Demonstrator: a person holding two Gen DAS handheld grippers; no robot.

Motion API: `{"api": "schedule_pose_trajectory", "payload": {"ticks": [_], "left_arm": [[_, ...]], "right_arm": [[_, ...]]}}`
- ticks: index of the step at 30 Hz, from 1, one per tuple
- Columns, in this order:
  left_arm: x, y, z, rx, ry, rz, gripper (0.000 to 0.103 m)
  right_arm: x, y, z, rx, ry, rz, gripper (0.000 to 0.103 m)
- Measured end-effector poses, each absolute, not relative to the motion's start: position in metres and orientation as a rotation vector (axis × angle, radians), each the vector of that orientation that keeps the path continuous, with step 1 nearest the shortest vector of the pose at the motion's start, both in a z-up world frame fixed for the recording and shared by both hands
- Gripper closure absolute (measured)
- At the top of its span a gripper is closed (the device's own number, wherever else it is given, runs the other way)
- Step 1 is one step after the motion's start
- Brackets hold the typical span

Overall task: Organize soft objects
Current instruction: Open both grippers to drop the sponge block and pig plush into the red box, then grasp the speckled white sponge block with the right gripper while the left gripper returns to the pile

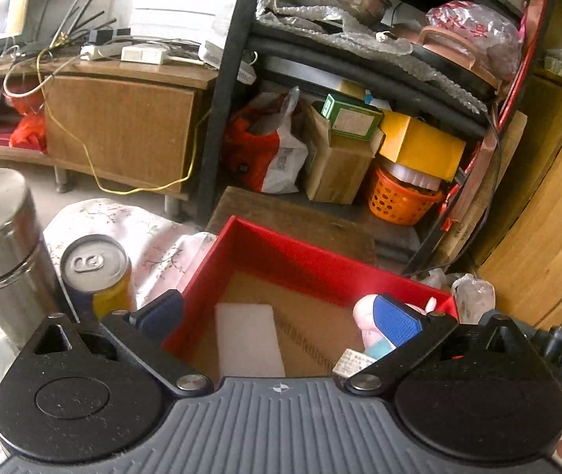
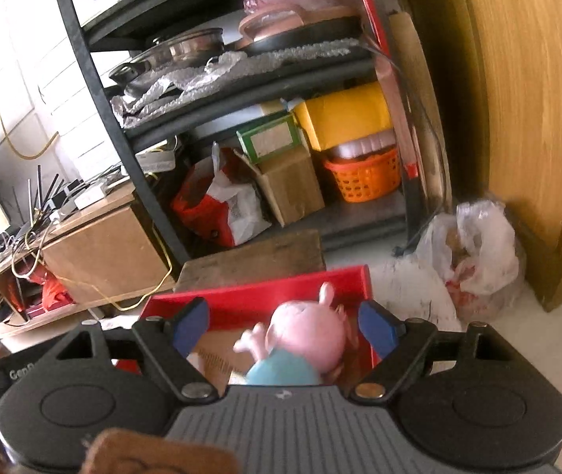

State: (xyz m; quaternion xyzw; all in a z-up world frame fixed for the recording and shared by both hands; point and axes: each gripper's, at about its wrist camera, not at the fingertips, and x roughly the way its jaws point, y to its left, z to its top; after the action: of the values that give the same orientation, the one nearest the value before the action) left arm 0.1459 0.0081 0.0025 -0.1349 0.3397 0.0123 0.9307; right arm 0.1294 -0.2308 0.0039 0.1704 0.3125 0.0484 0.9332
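The left gripper [image 1: 279,318] hangs with its blue-padded jaws spread wide, nothing between them, above the shallow red cardboard box [image 1: 304,260]. A flat white foam block [image 1: 249,339] lies on the box's brown floor. The right gripper [image 2: 283,326] also stands apart, its pads clear of the pink plush pig in a light-blue dress [image 2: 300,347], which sits between them in the box's right corner. A yellow drink can [image 1: 97,276] and a steel flask [image 1: 2,249] stand left of the box.
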Motion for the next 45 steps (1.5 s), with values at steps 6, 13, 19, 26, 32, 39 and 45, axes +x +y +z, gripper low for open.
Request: {"api": "schedule_pose_trajectory", "payload": {"ticks": [6,13,19,26,32,39,45], "left_arm": [[0.128,0.009,0.007,-0.245,0.691,0.016,0.005],[0.111,0.013,0.004,-0.213,0.712,0.007,0.005],[0.098,0.020,-0.003,-0.190,0.748,0.004,0.005],[0.084,0.025,-0.010,-0.156,0.777,0.011,0.005],[0.073,0.032,-0.011,-0.175,0.791,0.004,0.005],[0.059,0.034,-0.009,-0.171,0.792,-0.007,0.005],[0.051,0.039,-0.009,-0.187,0.797,-0.016,0.005]], "right_arm": [[0.106,-0.227,-0.001,0.332,0.680,0.111,0.046],[0.090,-0.229,-0.006,0.373,0.707,0.103,0.046],[0.077,-0.223,-0.015,0.368,0.745,0.108,0.046],[0.062,-0.217,-0.027,0.378,0.794,0.116,0.045],[0.047,-0.209,-0.040,0.379,0.851,0.138,0.045],[0.030,-0.206,-0.058,0.408,0.922,0.145,0.045],[0.020,-0.212,-0.070,0.508,0.994,0.135,0.045]]}}
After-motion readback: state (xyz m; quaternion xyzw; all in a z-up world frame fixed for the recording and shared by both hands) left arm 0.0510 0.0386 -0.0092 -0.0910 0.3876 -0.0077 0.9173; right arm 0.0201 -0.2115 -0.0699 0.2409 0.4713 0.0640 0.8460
